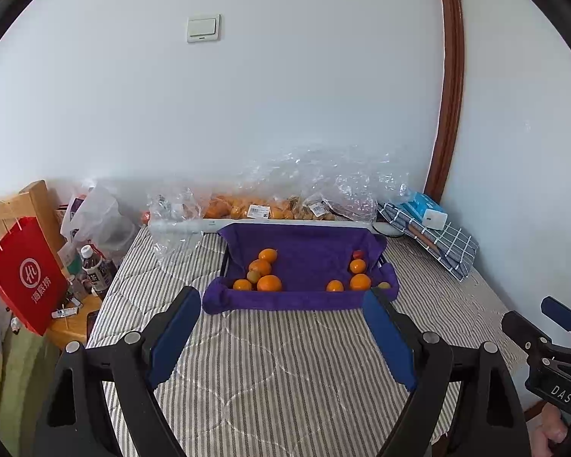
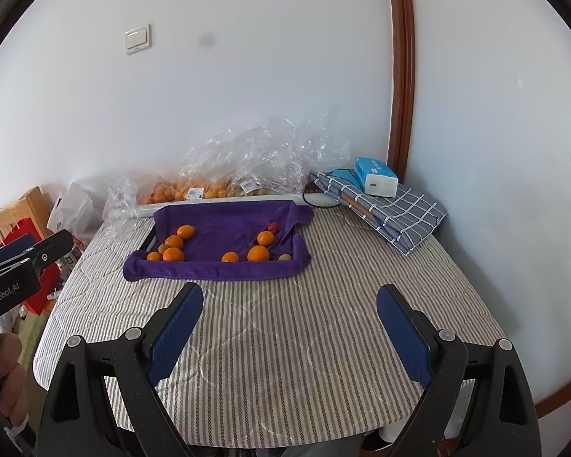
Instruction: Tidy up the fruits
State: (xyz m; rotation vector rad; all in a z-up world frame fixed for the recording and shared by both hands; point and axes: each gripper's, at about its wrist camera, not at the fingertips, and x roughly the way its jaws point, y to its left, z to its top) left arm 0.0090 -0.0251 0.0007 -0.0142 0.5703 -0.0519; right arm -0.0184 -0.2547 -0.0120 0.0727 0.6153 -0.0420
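A tray lined with a purple towel (image 1: pixel 308 304) (image 2: pixel 209 270) sits on the striped table cover, toward the wall. Inside, several oranges lie in two groups: one at the left (image 1: pixel 269 283) (image 2: pixel 173 254) and one at the right (image 1: pixel 360 282) (image 2: pixel 258 253). A small red fruit (image 1: pixel 358 254) (image 2: pixel 273 226) and a greenish one (image 1: pixel 384 285) (image 2: pixel 284 257) lie at the right. My left gripper (image 1: pixel 281 304) stands open just short of the tray's near edge, nothing between its blue pads. Farther back over the cover, my right gripper (image 2: pixel 290 301) is open and empty too.
Clear plastic bags of oranges (image 1: pixel 243 207) (image 2: pixel 194 190) lie along the wall behind the tray. A folded checked cloth (image 2: pixel 399 213) with a tissue pack (image 2: pixel 377 177) sits at the back right. A red paper bag (image 1: pixel 26 274) and bottles (image 1: pixel 95 266) stand off the table's left side.
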